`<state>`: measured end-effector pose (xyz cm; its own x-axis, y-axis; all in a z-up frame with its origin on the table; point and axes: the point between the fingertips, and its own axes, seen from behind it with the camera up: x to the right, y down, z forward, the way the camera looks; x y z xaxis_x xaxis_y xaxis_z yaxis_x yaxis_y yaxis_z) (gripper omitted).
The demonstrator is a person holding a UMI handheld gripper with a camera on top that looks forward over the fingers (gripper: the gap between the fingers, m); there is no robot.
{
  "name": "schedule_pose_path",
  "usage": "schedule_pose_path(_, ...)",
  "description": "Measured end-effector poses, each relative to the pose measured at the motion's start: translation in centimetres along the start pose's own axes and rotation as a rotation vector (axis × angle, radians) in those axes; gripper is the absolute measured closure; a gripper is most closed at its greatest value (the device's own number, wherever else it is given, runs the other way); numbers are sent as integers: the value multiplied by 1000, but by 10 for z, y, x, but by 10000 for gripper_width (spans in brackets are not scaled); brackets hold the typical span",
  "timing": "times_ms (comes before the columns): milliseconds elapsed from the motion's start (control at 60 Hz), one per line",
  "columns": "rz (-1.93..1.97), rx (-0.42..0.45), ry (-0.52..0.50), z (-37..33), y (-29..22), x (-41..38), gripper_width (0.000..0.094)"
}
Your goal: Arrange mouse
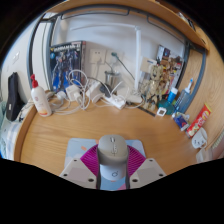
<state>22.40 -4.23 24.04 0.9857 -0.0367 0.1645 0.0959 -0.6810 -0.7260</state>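
A grey computer mouse sits between my two fingers, its nose pointing away from me over the wooden table. The magenta pads press against its left and right sides with no gap showing. My gripper is shut on the mouse. The mouse's rear end is hidden by the gripper body, and I cannot tell whether its underside touches the table.
A white bottle with a red cap stands at the far left. White cables and plugs lie along the back wall under a poster. Small figurines and a red tube crowd the right side.
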Motion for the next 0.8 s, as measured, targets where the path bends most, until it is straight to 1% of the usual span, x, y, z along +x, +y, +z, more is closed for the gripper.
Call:
schedule_pose_path(133,16,-78,-29,25,42,-7,606)
schedule_pose_path(233,2,-122,-39,37,64,-12,603)
schedule_pose_path(250,-1,-132,-44,38,68,-13,584)
schedule_pose_path(283,9,-108,-47,38,63,-13,587)
schedule_pose_path(383,6,-115,-60,40,65,-14,555)
schedule_pose_path(567,-14,-155,-68,42,66,-12,409)
schedule_pose_path(600,-33,-164,-71,40,65,-11,339)
schedule_pose_path(617,-44,-171,-75,39,65,-11,259)
schedule_pose_path(667,-66,-182,-89,34,63,-13,169)
schedule_pose_path(733,-66,-173,-106,20,50,-17,153)
schedule_pose_path(800,-41,-139,-126,-2,25,-15,152)
